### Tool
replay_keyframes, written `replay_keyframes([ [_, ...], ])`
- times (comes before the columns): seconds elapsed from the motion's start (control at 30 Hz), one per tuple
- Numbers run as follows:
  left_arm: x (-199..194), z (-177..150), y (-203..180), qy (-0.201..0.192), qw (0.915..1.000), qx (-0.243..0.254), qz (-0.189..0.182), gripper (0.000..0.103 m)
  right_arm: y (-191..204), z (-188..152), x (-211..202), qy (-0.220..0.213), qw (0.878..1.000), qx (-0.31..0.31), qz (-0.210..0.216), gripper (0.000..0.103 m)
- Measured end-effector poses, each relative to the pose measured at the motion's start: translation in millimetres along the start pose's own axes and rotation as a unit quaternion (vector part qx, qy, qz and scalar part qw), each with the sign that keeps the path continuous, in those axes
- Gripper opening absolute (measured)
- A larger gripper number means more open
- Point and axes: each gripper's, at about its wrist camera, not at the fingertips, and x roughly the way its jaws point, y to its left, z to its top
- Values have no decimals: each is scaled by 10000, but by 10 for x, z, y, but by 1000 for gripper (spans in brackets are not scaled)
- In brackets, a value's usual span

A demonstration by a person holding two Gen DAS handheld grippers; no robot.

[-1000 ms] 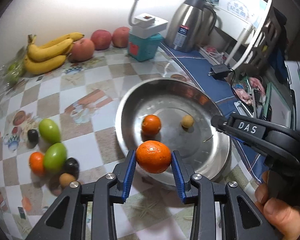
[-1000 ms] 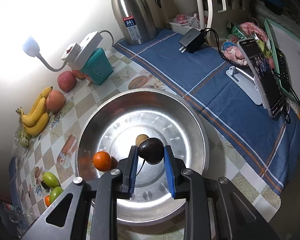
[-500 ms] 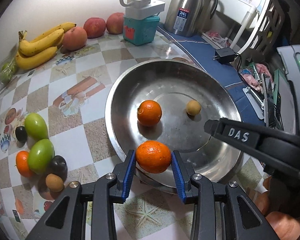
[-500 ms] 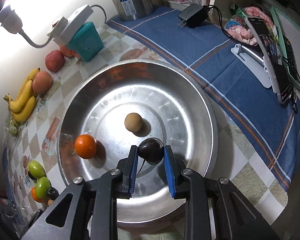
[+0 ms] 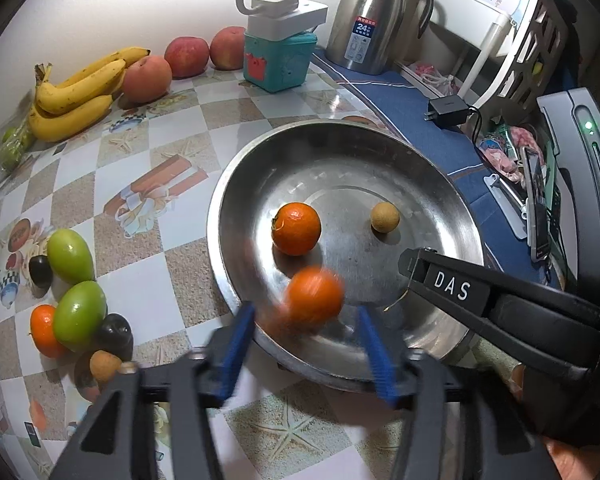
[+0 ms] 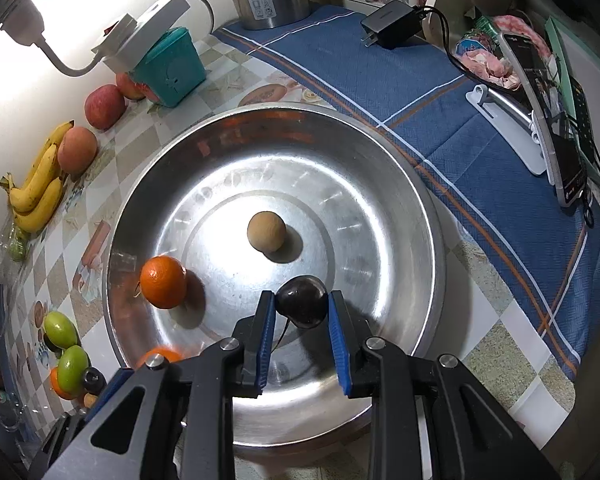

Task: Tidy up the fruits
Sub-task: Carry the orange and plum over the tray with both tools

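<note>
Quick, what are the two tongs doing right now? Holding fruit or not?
Left tongs: open, a blurred orange sits loose between them over the metal bowl.
Right tongs: closed on a dark plum.

The wide basin (image 6: 400,184) was bright polished metal, mirroring the light. The dark plum (image 6: 302,306) looked glossy and smooth, the oranges (image 6: 163,282) finely dimpled, the small tan fruit (image 6: 266,231) matt. At the far right lay blue woven cloth (image 6: 440,120); the far jug (image 5: 366,20) was brushed steel.
</note>
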Motion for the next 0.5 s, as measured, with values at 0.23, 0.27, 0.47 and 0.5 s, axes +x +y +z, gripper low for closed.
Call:
replay_keyframes([
  [0.23, -20, 13, 21, -20, 10000, -58, -24, 60, -35, 5, -10, -28, 10000, 66, -44, 40],
  [0.27, -31, 17, 26, -35, 10000, -65, -26, 60, -33, 7, -29, -72, 9999, 66, -49, 41],
  [0.47, -99, 65, 145, -104, 9995, -310, -28, 63, -39, 24, -126, -254, 9996, 84, -28, 47],
  [0.5, -115, 76, 190, -114, 9991, -406, -31, 63, -35, 27, -139, -284, 9996, 67, -59, 54],
])
